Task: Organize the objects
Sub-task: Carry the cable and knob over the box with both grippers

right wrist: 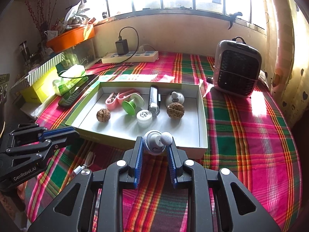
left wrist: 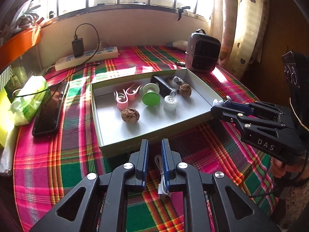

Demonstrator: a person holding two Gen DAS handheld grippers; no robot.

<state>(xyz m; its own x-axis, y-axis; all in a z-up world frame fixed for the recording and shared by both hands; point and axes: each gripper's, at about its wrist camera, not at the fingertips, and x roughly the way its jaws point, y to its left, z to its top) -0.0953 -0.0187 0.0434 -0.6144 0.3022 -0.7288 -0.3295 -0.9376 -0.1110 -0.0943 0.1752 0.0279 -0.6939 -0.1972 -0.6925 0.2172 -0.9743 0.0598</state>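
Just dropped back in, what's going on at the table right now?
A person is sorting small items into the open box on the plaid cloth. The right gripper holds a small grey-and-white gadget over the box's near edge, not yet released. The left gripper hangs just short of the box with a white cable between its jaws, lying against one pad. Already in the box: two walnuts, pink clips, a green spool and a white cap.
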